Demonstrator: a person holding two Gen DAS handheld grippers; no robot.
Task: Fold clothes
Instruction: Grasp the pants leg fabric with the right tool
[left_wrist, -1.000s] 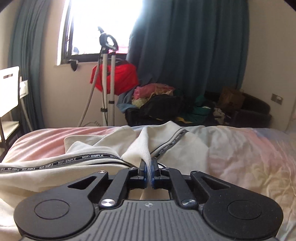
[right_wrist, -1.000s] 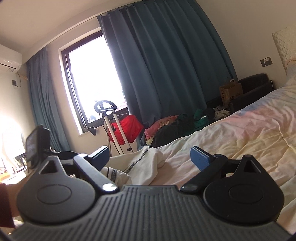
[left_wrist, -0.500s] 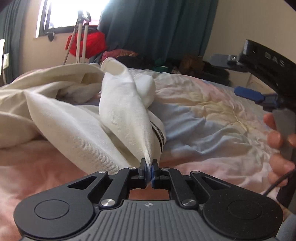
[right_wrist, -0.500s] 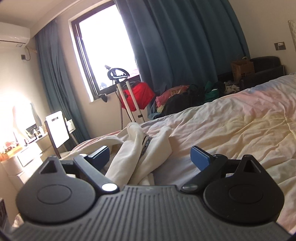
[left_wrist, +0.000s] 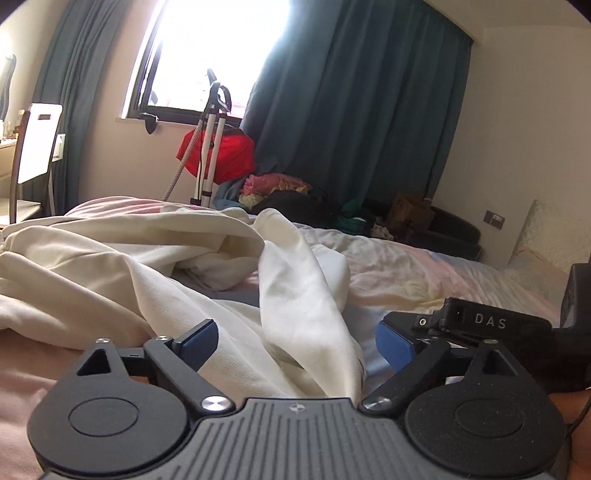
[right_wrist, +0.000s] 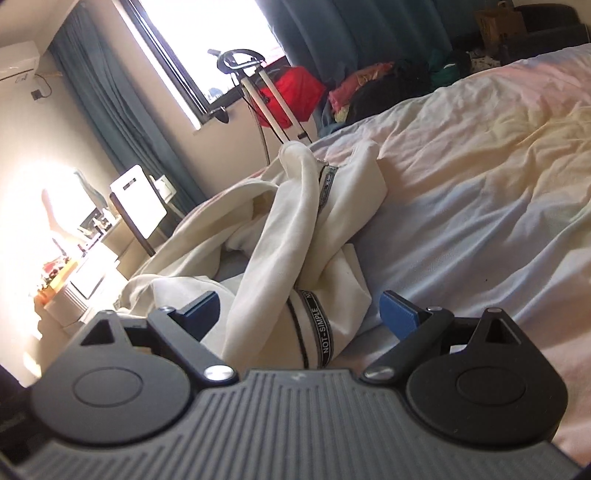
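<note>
A cream garment with a black "NOT-SIMPLE" band lies crumpled on the bed. My left gripper is open, its blue pads wide apart, with a fold of the garment lying loose between them. My right gripper is open too, low over the bed, with the garment and its lettered band between its fingers. The right gripper's body, marked "DAS", shows at the right of the left wrist view.
Past the bed's far edge stand a white garment steamer pole with a red cloth, a pile of clothes under teal curtains, and a dark sofa. A white chair and a desk stand at the left.
My left gripper has opened and let go of the garment fold, which now lies slack. My right gripper has dropped lower and closer to the garment.
</note>
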